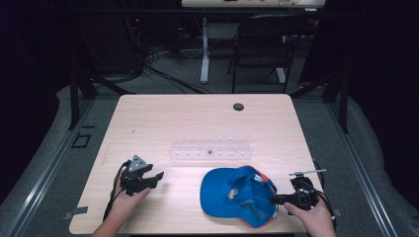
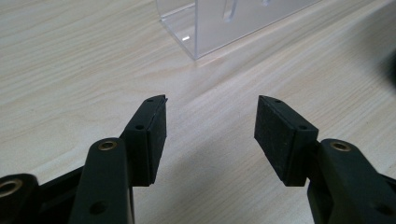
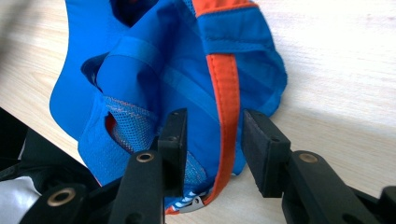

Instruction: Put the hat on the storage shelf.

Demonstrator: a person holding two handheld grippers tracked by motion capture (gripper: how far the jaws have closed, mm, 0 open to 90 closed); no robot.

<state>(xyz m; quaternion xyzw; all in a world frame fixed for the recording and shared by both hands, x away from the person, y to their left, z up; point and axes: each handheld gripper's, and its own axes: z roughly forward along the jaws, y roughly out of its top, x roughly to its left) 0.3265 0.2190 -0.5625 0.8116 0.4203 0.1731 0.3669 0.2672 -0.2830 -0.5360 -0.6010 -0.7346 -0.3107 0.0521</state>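
Two grippers over the worktop [image 1: 148, 118], one at a blue cap [image 1: 232, 195].

Right gripper [image 3: 212, 140]: its fingers [image 3: 173, 144] stand partly apart astride the cap's rim, the orange-trimmed edge between them, one finger inside the upturned cap and the other outside; whether the pads press the cloth I cannot tell. Left gripper [image 2: 211, 133]: fingers wide, nothing between them, bare wood beneath. Ahead of those fingers, well apart, stands a clear plastic rack [image 2: 219, 23].
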